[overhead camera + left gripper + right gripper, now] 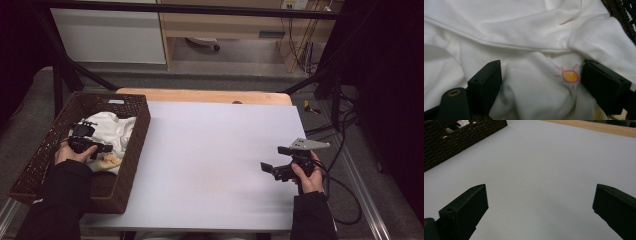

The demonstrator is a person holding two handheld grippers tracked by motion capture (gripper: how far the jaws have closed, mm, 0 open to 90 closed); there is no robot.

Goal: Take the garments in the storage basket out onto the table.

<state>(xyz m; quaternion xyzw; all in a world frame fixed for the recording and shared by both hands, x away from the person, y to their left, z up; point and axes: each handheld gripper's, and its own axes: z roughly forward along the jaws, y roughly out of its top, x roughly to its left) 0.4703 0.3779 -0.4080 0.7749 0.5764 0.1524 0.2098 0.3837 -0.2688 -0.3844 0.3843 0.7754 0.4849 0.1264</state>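
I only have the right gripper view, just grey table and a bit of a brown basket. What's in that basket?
Observer: A crumpled white garment lies in the wicker basket.
Operator: Any marking on it?
Observer: Yes, the left gripper view shows a small orange sun drawing on the cloth.
Operator: Where's the left gripper?
Observer: The left gripper is inside the basket over the garment, jaws open, with the cloth bunched between them but not pinched.
Operator: And my side?
Observer: From above, the right gripper hovers open over the bare table, well apart from the basket.
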